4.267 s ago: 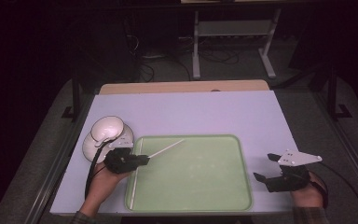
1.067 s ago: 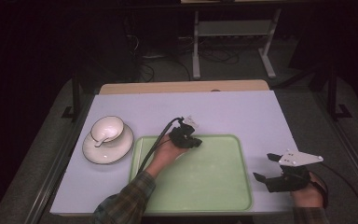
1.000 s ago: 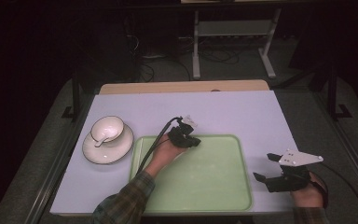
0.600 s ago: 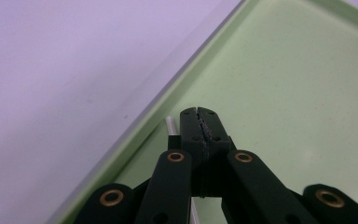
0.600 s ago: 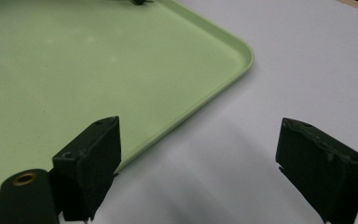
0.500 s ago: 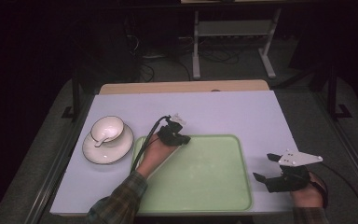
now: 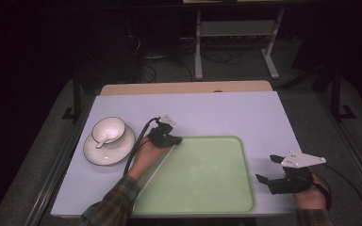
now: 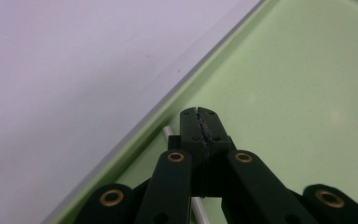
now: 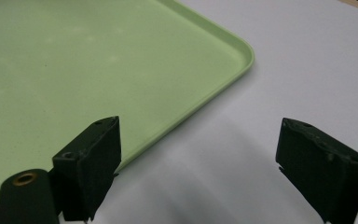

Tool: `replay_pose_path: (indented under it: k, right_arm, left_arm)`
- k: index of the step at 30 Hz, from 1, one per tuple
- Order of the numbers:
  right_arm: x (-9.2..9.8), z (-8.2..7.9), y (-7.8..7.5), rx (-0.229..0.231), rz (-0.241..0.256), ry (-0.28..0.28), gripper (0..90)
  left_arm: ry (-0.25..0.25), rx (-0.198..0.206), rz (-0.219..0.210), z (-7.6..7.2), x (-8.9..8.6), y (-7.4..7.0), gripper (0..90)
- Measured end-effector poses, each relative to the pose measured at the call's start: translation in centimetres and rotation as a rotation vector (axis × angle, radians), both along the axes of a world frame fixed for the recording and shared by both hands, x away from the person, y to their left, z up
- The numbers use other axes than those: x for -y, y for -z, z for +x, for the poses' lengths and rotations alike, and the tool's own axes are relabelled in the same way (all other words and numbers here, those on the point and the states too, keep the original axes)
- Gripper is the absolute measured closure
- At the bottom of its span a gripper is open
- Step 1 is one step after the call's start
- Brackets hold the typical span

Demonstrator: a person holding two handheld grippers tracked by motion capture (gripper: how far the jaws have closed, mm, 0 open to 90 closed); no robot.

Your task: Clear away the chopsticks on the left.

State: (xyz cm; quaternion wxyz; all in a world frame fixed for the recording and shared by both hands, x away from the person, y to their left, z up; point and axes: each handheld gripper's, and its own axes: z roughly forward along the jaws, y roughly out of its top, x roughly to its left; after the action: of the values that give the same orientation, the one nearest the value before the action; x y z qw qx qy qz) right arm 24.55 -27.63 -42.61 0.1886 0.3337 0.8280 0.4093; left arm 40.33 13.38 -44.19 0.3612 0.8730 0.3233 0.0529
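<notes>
My left gripper (image 7: 166, 135) is over the far left corner of the green tray (image 7: 202, 176). Its jaws are shut on a thin white stick (image 7: 155, 167) that slants back along the tray's left rim toward the person. In the left gripper view the closed jaw tips (image 8: 199, 113) sit just inside the tray (image 8: 303, 88), and the stick (image 8: 168, 132) pokes out beside them. My right gripper (image 7: 267, 168) rests open on the table right of the tray, holding nothing. The right gripper view has its jaws (image 9: 198, 128) wide apart over the tray's corner (image 9: 98, 56).
A white cup (image 7: 109, 128) with a white spoon (image 7: 102, 141) in it stands on a saucer (image 7: 119, 153) left of the tray. The pale table top (image 7: 226, 113) stretches beyond the tray, and a metal stand (image 7: 235, 33) is on the floor behind.
The left gripper went from the tray's near left side to its far edge, then slid left to the far left corner. The stick now lies along the left rim. The right gripper stayed put.
</notes>
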Motion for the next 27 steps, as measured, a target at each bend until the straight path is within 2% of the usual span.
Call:
replay_pose_path:
  k: [15,23,27]
  right_arm:
    - [-0.1,0.0,0.0,-0.004,0.001,0.001,13.1]
    - [-0.1,0.0,0.0,-0.004,0.002,0.001,13.1]
    - [-0.2,0.0,0.0,-0.004,0.000,0.001,13.1]
  left_arm:
    - [-0.058,-0.006,0.025,-0.5,-3.6,-0.2,89.9]
    - [-0.089,-0.007,0.023,-1.0,-5.3,-0.2,89.9]
    - [-0.085,-0.002,0.017,-1.6,-5.9,-0.5,89.9]
